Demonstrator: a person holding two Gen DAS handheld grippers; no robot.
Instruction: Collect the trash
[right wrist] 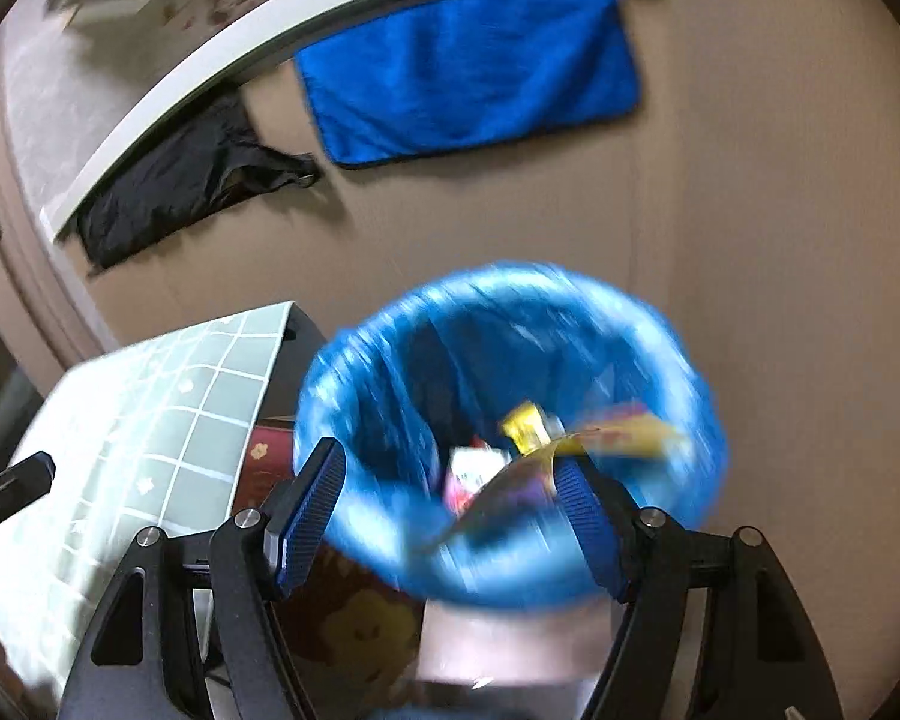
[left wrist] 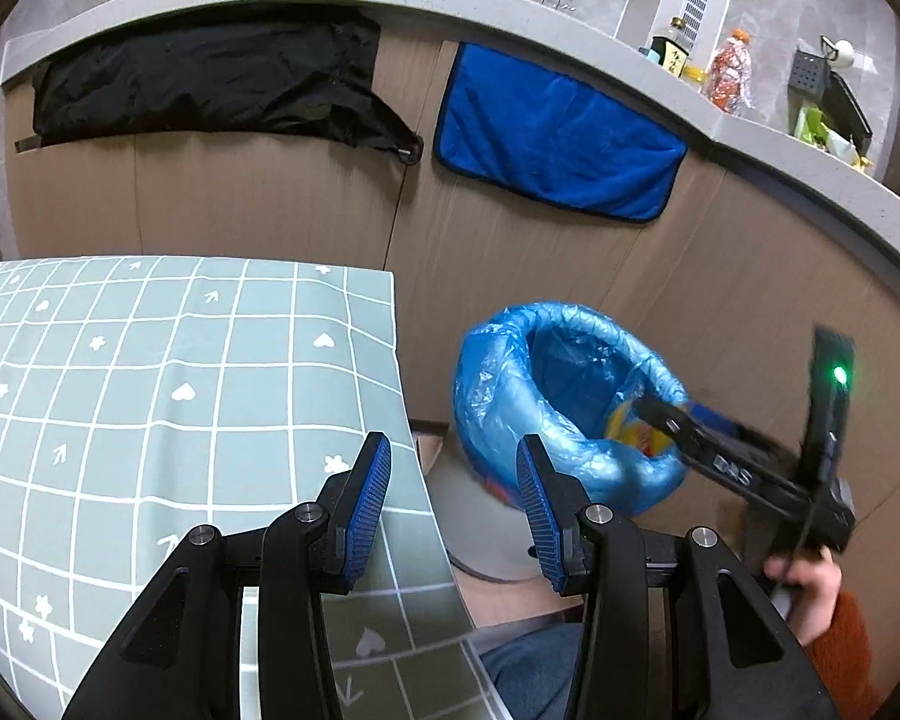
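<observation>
A bin lined with a blue plastic bag [left wrist: 564,396] stands on the floor right of the table; in the right wrist view the bin [right wrist: 390,372] fills the middle. Wrappers lie inside it, a yellow one [right wrist: 525,423] and a white-pink one [right wrist: 471,471]. A yellow snack wrapper [right wrist: 624,438] hangs blurred at the right finger of my right gripper [right wrist: 450,516], whose jaws stand wide apart over the bin. The right gripper also shows in the left wrist view [left wrist: 666,414] at the bin's rim. My left gripper [left wrist: 453,480] is open and empty at the table's right edge.
The table has a green checked cloth [left wrist: 150,372]. Behind are wooden cabinet doors with a blue towel [left wrist: 558,138] and a black cloth [left wrist: 210,84] hanging from the counter. Bottles [left wrist: 729,69] stand on the counter. A dark red patterned stool [right wrist: 330,600] sits beside the bin.
</observation>
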